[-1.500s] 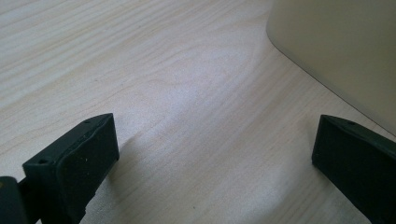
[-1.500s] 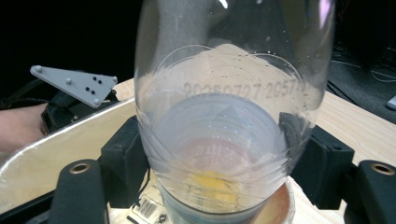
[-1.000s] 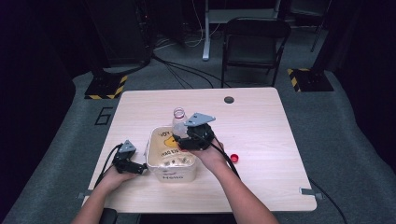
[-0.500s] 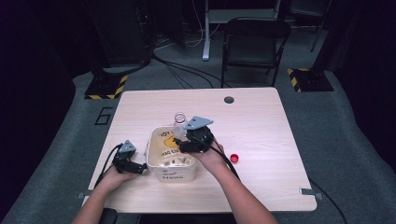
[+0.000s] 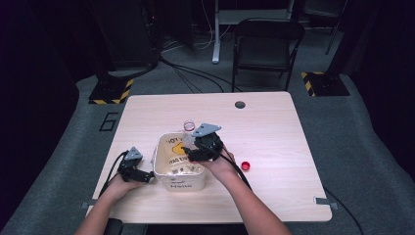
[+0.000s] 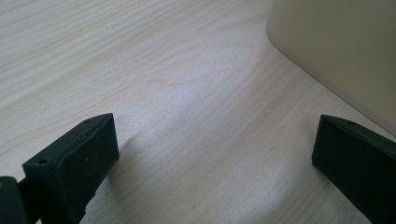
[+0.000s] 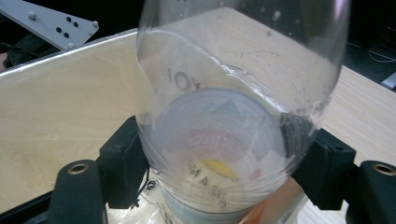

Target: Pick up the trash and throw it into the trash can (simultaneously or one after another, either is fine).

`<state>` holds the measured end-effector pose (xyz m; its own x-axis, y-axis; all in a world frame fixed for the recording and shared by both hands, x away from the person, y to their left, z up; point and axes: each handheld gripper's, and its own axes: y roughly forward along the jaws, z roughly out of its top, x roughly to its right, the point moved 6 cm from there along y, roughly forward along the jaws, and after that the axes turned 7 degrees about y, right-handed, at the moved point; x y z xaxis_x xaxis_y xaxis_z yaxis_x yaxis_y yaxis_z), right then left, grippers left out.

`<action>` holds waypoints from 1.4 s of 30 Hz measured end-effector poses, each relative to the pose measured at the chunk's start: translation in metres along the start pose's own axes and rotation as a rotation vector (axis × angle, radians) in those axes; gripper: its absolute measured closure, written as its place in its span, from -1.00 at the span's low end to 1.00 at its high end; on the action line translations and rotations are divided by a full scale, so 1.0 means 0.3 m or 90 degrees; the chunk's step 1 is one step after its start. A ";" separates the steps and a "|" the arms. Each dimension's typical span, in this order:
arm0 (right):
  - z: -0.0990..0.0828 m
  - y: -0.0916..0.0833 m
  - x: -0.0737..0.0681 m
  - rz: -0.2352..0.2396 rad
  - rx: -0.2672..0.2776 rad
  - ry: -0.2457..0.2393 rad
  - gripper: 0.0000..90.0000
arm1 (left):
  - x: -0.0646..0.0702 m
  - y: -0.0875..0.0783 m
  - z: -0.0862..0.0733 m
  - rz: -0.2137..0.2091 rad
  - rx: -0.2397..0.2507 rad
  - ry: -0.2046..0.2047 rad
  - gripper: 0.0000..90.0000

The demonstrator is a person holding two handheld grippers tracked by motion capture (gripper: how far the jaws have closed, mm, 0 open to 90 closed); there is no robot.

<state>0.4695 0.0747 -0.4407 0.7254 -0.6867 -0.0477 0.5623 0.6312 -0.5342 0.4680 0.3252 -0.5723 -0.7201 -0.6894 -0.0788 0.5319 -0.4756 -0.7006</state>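
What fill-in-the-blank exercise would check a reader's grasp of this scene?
1. The right tongs are shut on a clear plastic ____.
2. The bottle is held over a cream ____.
3. The red cap lies on the ____, to the right of the tub.
4. The left tongs rest beside the tub with their jaws ____.

Missing words: bottle; tub; table; open

Looks like a lab/studio setup tbh: light wood table [image 5: 274,147] on grey carpet, black folding chair [image 5: 266,46] behind it, hazard-striped stand bases [image 5: 110,90] either side, cables [image 5: 188,73] w/ dark surroundings.
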 end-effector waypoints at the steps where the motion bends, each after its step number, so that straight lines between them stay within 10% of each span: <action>1: -0.002 -0.001 -0.001 -0.001 -0.002 0.003 -0.41 | 0.000 0.000 0.000 0.000 0.000 0.000 -0.99; 42: 0.015 -0.177 0.029 -0.010 0.052 0.011 -0.26 | 0.000 0.000 0.000 0.000 0.000 0.001 -0.99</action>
<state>0.4477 0.0368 -0.4090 0.7099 -0.7022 -0.0542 0.6045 0.6470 -0.4648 0.4682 0.3251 -0.5723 -0.7207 -0.6887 -0.0796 0.5322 -0.4760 -0.7001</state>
